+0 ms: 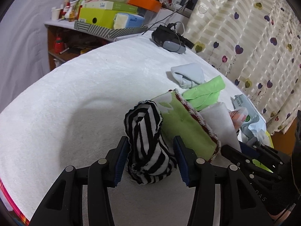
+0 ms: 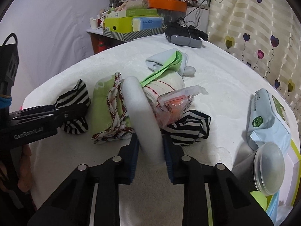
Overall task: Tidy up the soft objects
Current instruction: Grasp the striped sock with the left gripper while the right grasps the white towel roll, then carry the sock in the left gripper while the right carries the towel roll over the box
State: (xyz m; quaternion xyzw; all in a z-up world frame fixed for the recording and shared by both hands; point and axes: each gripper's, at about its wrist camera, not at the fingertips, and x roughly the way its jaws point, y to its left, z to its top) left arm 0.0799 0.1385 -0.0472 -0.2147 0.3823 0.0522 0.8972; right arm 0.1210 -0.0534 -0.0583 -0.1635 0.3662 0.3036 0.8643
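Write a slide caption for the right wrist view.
Right gripper clamps a white foam pad on a white towel, amid striped socks, a green cloth and a wipes pack.

Home bedroom, indicated by white towel-covered bed [image 1: 84, 86], heart-patterned curtain [image 1: 244, 37] and cluttered shelf unit [image 1: 62, 45] stacked with household boxes [image 1: 97, 17].

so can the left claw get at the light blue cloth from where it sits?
Probably not directly: the left claw has the striped sock between its pads, and the green towel and green cloth lie between it and the light blue cloth.
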